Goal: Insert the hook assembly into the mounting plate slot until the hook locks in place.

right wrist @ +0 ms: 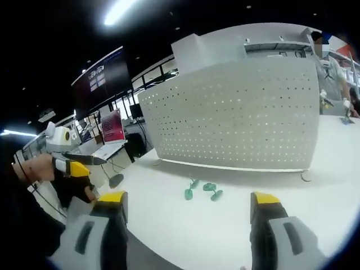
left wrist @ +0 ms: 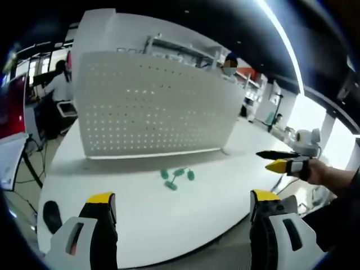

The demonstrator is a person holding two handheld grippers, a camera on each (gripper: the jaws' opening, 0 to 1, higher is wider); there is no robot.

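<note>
Left gripper (left wrist: 183,203) wide open, yellow tips far apart, nothing between them, up above the white table (left wrist: 140,225). Right gripper (right wrist: 188,205) just the same — jaws spread wide, holding nothing. Green hooks (left wrist: 176,178) in a little bunch on the table, near the foot of the white board with holes (left wrist: 152,107) — not touching it.

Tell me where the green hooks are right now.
The green hooks lie on the white table, just in front of the upright pegboard, about midway between the open left gripper jaws in the left gripper view.
</note>
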